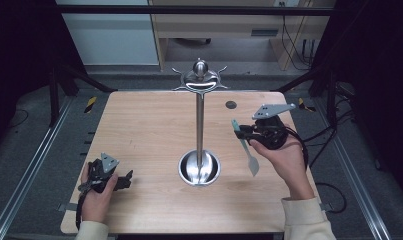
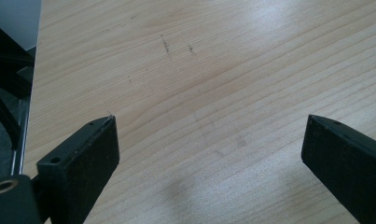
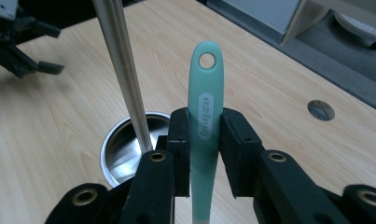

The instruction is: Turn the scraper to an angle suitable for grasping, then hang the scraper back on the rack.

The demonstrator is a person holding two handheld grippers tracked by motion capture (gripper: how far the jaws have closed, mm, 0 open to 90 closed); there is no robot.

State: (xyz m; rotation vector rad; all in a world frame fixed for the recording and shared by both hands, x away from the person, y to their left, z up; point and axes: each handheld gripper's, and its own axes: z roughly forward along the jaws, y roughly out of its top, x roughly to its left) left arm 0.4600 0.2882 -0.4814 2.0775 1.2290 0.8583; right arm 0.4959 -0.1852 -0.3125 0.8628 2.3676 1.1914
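Note:
A teal spatula (image 1: 246,149) hangs from my right gripper (image 1: 240,131), blade down above the table's right half. The right gripper view has my right gripper (image 3: 204,126) shut on the spatula's handle (image 3: 205,84), whose hanging hole points up past the jaws. A tall steel stand (image 1: 199,125) rises mid-table from a round dish base (image 1: 189,170), with curved hooks (image 1: 215,76) around its knob top. Its pole (image 3: 122,60) passes just left of the spatula. My left gripper (image 1: 125,180) rests open at the front left, jaws wide apart (image 2: 209,130) over bare wood.
The wooden table (image 1: 149,130) has a small round hole (image 1: 231,105) at its back right. Dark metal frame rails run along both sides. A desk and cables stand on the floor beyond the far edge.

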